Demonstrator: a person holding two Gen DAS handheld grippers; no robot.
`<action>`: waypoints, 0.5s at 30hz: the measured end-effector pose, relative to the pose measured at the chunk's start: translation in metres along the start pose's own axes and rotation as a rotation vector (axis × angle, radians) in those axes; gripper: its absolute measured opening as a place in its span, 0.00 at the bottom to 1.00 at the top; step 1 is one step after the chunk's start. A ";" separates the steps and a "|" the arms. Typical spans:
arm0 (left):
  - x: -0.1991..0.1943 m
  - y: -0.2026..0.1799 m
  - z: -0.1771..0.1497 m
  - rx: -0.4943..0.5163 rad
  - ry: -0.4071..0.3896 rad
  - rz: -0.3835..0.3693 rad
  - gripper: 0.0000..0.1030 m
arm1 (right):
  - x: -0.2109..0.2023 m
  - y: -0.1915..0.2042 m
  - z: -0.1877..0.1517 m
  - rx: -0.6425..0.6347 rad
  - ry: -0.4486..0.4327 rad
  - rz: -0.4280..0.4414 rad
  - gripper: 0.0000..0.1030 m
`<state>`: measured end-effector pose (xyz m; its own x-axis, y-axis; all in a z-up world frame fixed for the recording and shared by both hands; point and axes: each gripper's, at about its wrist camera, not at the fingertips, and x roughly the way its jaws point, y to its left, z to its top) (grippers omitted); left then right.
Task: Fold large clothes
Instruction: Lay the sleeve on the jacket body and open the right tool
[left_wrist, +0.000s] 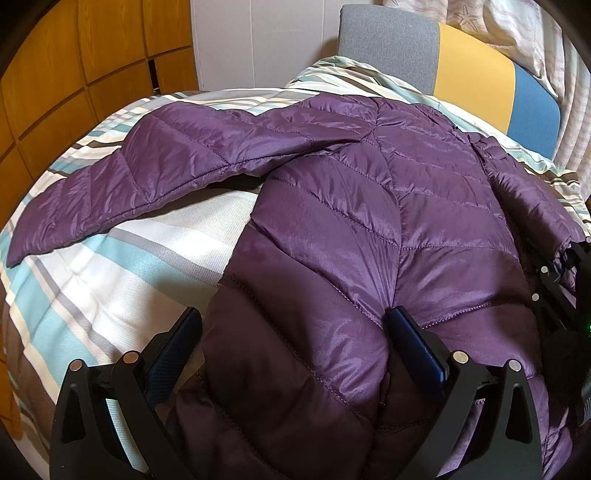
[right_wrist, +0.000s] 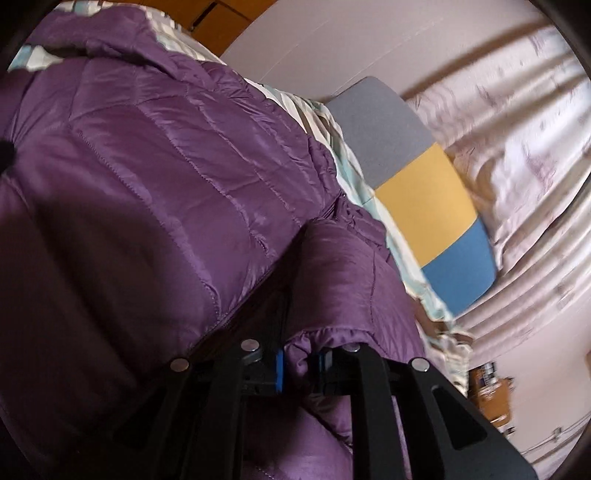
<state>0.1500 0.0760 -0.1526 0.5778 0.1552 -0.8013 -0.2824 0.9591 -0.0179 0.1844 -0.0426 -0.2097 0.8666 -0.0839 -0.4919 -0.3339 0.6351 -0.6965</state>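
Observation:
A purple quilted puffer jacket (left_wrist: 369, 206) lies spread on a striped bedspread (left_wrist: 110, 266), one sleeve (left_wrist: 122, 184) stretched out to the left. My left gripper (left_wrist: 295, 332) is open, its jaws wide apart astride the jacket's lower hem. My right gripper (right_wrist: 299, 362) is shut on a bunched fold of the jacket's edge (right_wrist: 347, 280) and lifts it off the bed; it also shows at the right edge of the left wrist view (left_wrist: 561, 273). The jacket's body (right_wrist: 147, 166) fills the left of the right wrist view.
A headboard with grey, yellow and blue panels (left_wrist: 476, 62) stands at the far end of the bed. Wooden cabinets (left_wrist: 74, 74) stand to the left. A pale patterned curtain (right_wrist: 517, 147) hangs to the right.

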 end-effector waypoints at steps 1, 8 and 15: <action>0.000 0.000 0.001 0.000 0.002 0.002 0.97 | 0.001 -0.002 -0.001 0.006 0.002 0.003 0.16; -0.008 0.007 0.004 -0.032 0.029 -0.055 0.97 | -0.015 -0.035 -0.006 0.138 -0.038 0.063 0.72; -0.050 -0.018 0.028 0.062 -0.091 -0.071 0.97 | -0.029 -0.109 -0.042 0.531 0.003 0.257 0.74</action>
<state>0.1474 0.0571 -0.0956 0.6625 0.1045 -0.7418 -0.1919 0.9809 -0.0332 0.1805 -0.1421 -0.1416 0.7814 0.1220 -0.6120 -0.3010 0.9328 -0.1983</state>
